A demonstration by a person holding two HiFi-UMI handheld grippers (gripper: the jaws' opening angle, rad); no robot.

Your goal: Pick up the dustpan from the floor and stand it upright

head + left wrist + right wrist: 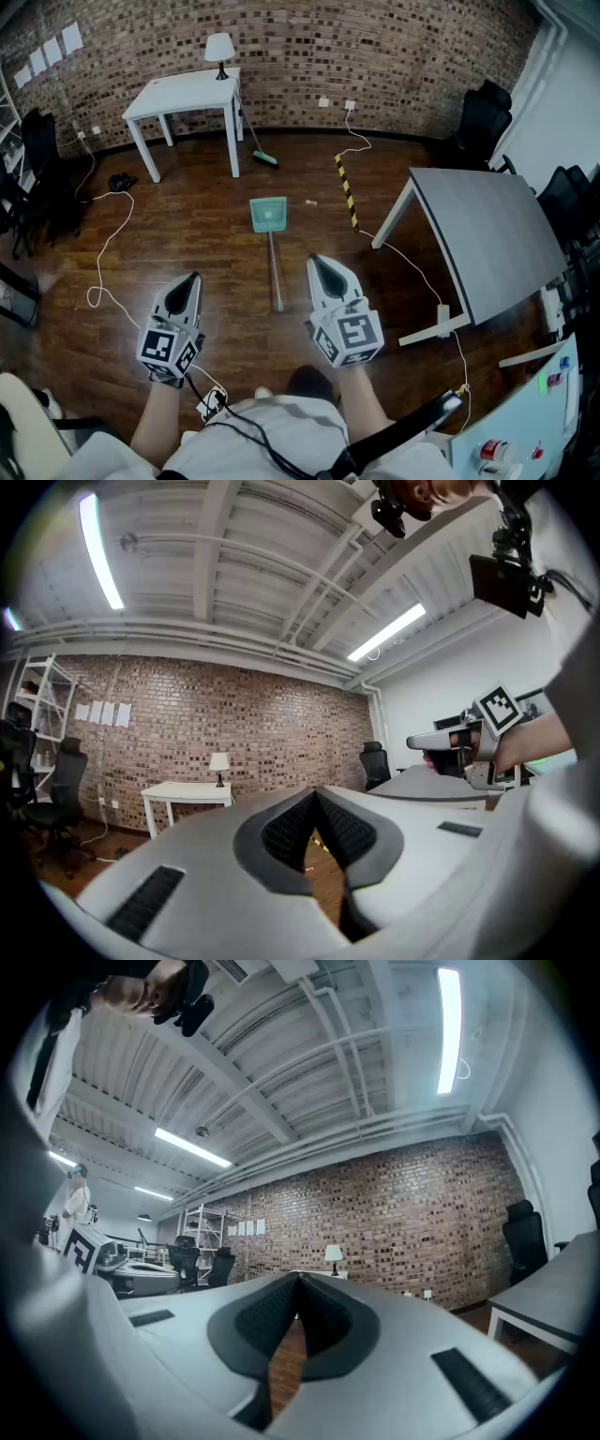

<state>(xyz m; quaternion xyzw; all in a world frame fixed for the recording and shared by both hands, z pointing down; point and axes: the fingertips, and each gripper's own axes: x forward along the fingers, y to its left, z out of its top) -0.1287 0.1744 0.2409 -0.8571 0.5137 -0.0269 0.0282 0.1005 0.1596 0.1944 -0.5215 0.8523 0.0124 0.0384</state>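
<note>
A green dustpan (pixel 268 214) lies flat on the wooden floor, its long handle (pixel 276 272) running toward me. My left gripper (pixel 193 278) hangs level, left of the handle's near end and apart from it, shut with nothing between its jaws. My right gripper (pixel 314 261) hangs just right of the handle, also shut and holding nothing. In the left gripper view the jaws (pixel 316 795) meet at the tip and the right gripper (pixel 457 746) shows at the right. In the right gripper view the jaws (pixel 298 1280) are together. Neither gripper view shows the dustpan.
A white table (pixel 183 94) with a lamp (pixel 219 52) stands at the brick wall, a broom (pixel 255 145) leaning on it. At the right stands a grey table (pixel 487 234). A yellow-black strip (pixel 346 187) and cables (pixel 112 253) lie on the floor. Office chairs (pixel 483 122) sit in the corners.
</note>
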